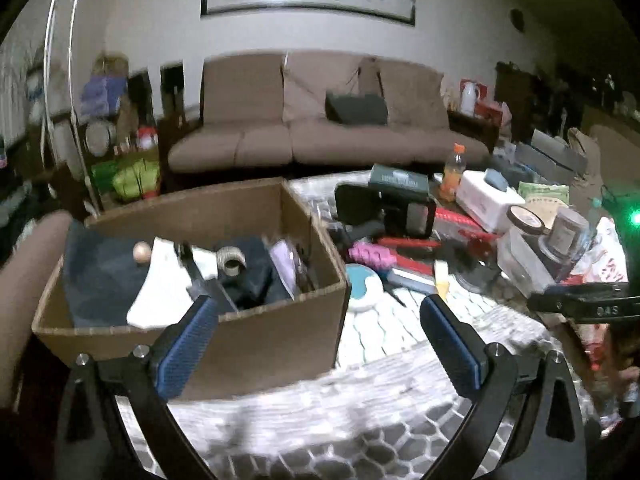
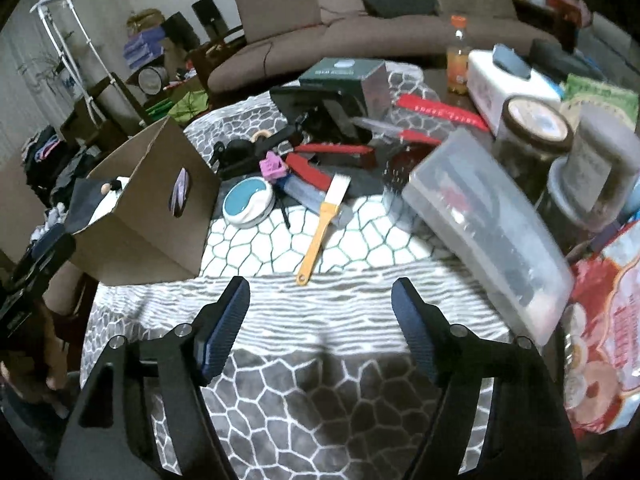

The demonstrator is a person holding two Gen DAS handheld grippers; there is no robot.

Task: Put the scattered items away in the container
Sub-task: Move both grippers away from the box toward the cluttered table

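Note:
A cardboard box [image 1: 256,332] stands at the table's left and holds dark cloth, white paper, a tape roll [image 1: 231,259] and a wooden knob. It also shows in the right wrist view [image 2: 148,216]. My left gripper [image 1: 320,312] is open and empty, its left finger over the box's near wall. My right gripper [image 2: 320,300] is open and empty above the patterned cloth. Ahead of it lie a yellow-handled brush [image 2: 320,232], a round teal and white case [image 2: 247,202], a pink piece [image 2: 273,166] and red tools [image 2: 340,150].
A clear plastic box [image 2: 488,232] leans at the right, with jars [image 2: 532,132] and a red packet [image 2: 612,320] beside it. A white box [image 2: 504,80], an orange bottle [image 2: 458,56] and a green box [image 2: 344,74] stand farther back. A brown sofa [image 1: 312,128] is behind the table.

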